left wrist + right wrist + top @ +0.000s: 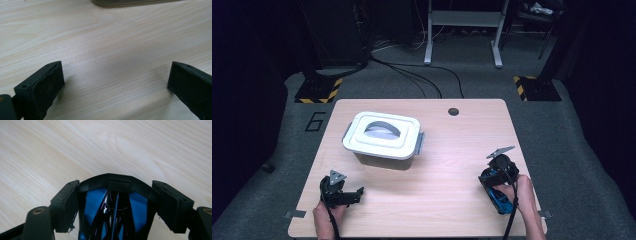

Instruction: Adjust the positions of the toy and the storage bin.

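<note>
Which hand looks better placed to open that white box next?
Left, probably. The left hand-held gripper is open and empty, and sits nearer the box, whose lid is on. The right hand-held gripper is shut on a blue toy car at the table's far side.

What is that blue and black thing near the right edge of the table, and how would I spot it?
Start at the wooden table and go to its near right corner, far from the white lidded box. There the right gripper holds a toy car between its jaws. It is glossy black with bright blue panels, the only coloured thing on the table.
</note>
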`<state>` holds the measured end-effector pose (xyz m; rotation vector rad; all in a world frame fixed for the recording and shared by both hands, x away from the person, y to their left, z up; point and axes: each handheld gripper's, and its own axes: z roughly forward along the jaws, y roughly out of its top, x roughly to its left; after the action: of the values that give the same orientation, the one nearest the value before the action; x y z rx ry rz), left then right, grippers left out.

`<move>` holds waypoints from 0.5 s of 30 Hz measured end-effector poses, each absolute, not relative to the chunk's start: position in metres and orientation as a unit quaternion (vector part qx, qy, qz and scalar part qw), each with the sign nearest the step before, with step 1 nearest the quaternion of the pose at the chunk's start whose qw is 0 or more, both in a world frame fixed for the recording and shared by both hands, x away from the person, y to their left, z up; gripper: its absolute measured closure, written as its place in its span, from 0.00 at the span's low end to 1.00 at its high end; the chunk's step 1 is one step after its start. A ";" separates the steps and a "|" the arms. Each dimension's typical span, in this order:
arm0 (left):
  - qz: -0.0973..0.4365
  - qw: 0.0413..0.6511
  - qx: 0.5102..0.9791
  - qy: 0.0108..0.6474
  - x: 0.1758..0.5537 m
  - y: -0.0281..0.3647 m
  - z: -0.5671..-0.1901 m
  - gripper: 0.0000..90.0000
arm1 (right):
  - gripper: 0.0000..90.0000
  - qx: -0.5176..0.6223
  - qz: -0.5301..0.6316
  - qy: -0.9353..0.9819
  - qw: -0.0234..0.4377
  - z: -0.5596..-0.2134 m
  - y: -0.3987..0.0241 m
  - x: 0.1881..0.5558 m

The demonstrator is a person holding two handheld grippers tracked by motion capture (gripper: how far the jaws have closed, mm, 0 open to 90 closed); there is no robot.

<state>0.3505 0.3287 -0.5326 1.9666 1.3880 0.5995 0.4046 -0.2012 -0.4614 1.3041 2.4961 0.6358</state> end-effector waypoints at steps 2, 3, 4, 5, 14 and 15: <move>0.229 0.324 0.750 0.529 0.351 0.329 -0.533 0.01 | 0.27 0.449 0.218 0.859 0.116 -0.470 -0.199 0.409; 0.229 0.325 0.750 0.529 0.351 0.329 -0.533 0.01 | 0.27 0.448 0.215 0.861 0.109 -0.473 -0.199 0.411; 0.229 0.325 0.750 0.529 0.351 0.329 -0.533 0.01 | 0.27 0.451 0.215 0.860 0.104 -0.476 -0.198 0.413; 0.229 0.325 0.750 0.529 0.351 0.329 -0.533 0.01 | 0.27 0.454 0.216 0.859 0.101 -0.480 -0.199 0.415; 0.226 0.323 0.751 0.529 0.350 0.329 -0.532 0.01 | 0.26 0.464 0.234 0.850 0.085 -0.488 -0.203 0.420; 0.227 0.323 0.751 0.529 0.350 0.329 -0.532 0.01 | 0.20 0.464 0.239 0.849 0.083 -0.489 -0.204 0.420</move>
<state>0.3504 0.3289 -0.5322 1.9720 1.3876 0.5948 0.4198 -0.2035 -0.4888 1.3847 2.5348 0.7132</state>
